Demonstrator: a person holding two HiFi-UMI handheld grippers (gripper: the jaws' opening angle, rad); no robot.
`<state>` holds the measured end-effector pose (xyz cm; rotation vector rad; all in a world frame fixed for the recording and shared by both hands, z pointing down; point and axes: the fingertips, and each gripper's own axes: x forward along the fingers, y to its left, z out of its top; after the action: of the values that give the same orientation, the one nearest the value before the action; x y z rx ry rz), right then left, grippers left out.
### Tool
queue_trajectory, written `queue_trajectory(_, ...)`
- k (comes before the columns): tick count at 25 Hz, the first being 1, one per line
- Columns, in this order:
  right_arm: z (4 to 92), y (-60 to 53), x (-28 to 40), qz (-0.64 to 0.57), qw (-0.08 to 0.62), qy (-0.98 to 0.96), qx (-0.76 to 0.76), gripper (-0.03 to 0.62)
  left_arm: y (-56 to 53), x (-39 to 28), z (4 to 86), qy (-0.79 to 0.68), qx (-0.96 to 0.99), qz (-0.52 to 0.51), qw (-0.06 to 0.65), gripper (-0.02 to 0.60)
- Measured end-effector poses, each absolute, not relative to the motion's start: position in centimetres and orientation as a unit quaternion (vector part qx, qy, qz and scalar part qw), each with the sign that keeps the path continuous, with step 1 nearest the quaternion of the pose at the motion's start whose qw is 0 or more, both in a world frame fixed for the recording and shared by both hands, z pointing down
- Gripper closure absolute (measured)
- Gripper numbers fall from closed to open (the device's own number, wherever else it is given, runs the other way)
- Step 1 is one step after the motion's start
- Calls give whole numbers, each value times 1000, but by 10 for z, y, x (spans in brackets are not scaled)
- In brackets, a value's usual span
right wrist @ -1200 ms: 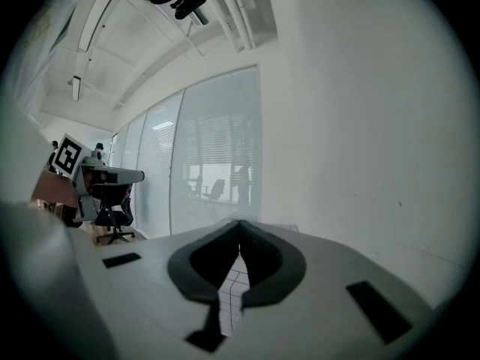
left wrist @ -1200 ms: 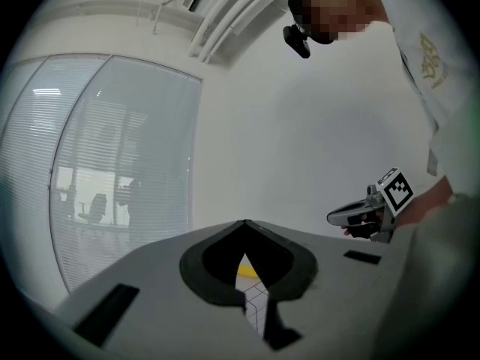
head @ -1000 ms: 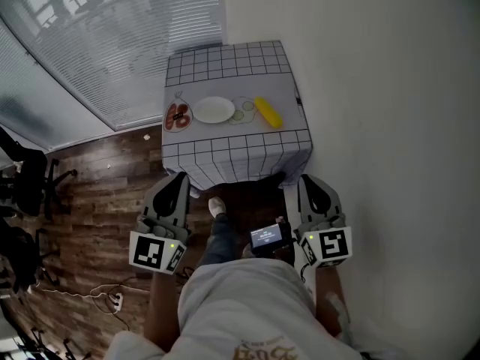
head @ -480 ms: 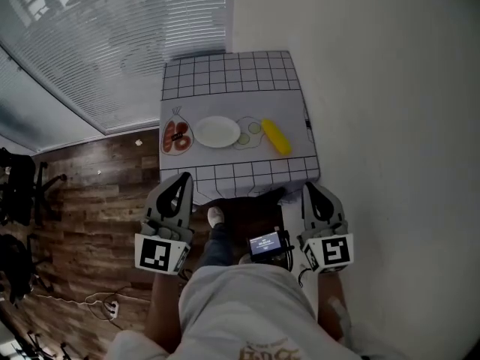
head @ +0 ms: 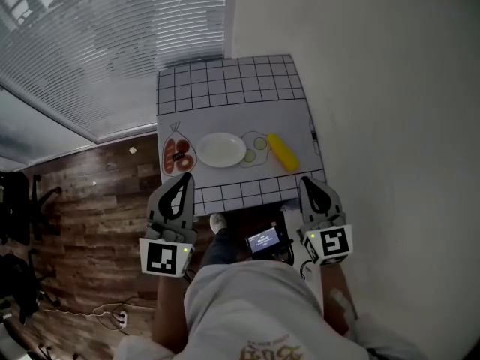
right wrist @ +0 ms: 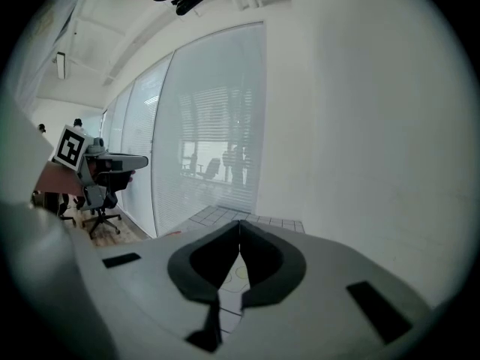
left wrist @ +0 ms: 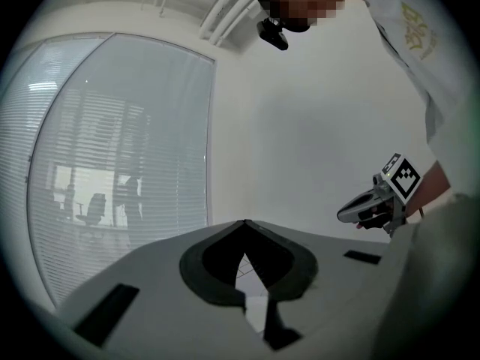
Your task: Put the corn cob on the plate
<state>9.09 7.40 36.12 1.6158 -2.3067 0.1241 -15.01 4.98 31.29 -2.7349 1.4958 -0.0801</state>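
1. A wood floor [head: 90, 193] filled the far left, with a dark chair [head: 30, 201] at its outer rim and bare boards between the chair and the person.
2. The left claw [head: 182, 178] had its jaws pressed together with nothing between them. It hung just short of the near edge of the surface [head: 225, 88], by the near-left corner.
3. The surface wore a gridded cloth. Its left edge faced the window blinds [head: 112, 43] across a strip of floor, and its whole far half lay bare.
4. Along the near half, red slices [head: 178, 156] sat close to the left edge, with the white plate [head: 221, 149] just beside them and nothing on it.
5. Pale green rounds [head: 257, 142] lay between the plate and the corn cob [head: 283, 151]. The cob rested slanted on the cloth, apart from the plate and near the right edge.
6. The right claw [head: 306, 180] was also closed and empty. It hung at the near-right corner, just outside the near edge and close to the cob.
7. A plain wall [head: 375, 88] ran hard along the surface's right edge, leaving little room on that side.
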Motion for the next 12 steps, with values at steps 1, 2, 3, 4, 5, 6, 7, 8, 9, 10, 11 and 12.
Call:
queue_trajectory(1, 362, 67, 89, 45, 161, -805, 569, 588, 44, -151, 315, 476, -879, -28, 12, 574)
queue_trajectory(2, 362, 59, 88, 46, 162, -803, 572, 588, 37, -151, 316, 472, -881, -30, 11, 574)
queue_trajectory(3, 364, 53, 86, 48, 165, -800, 575, 588, 31, -152, 317, 469, -883, -29, 9, 574)
queue_trajectory(4, 365, 47, 84, 49, 167, -798, 577, 588, 25, -153, 318, 466, -884, -27, 6, 574)
queue_trajectory(5, 367, 42, 82, 51, 168, -797, 578, 588, 20, -153, 318, 463, -886, -26, 4, 574)
queue_trajectory(6, 369, 38, 80, 51, 169, -798, 577, 588, 16, -153, 319, 459, -888, -25, 2, 574)
queue_trajectory(7, 372, 35, 77, 51, 171, -799, 574, 588, 12, -153, 320, 454, -890, -24, -1, 574)
queue_trajectory(8, 376, 34, 75, 49, 175, -801, 571, 588, 9, -152, 322, 449, -893, -24, -3, 574)
queue_trajectory(9, 380, 33, 74, 49, 181, -801, 569, 588, 6, -151, 324, 444, -896, -24, -6, 574)
queue_trajectory(10, 383, 32, 74, 50, 187, -799, 569, 588, 3, -149, 327, 438, -899, -24, -8, 574)
queue_trajectory(11, 387, 33, 75, 53, 190, -796, 572, 588, 1, -148, 330, 433, -901, -26, -11, 574)
queue_trajectory(12, 390, 35, 77, 57, 192, -793, 576, 588, -1, -146, 332, 430, -902, -27, -14, 574)
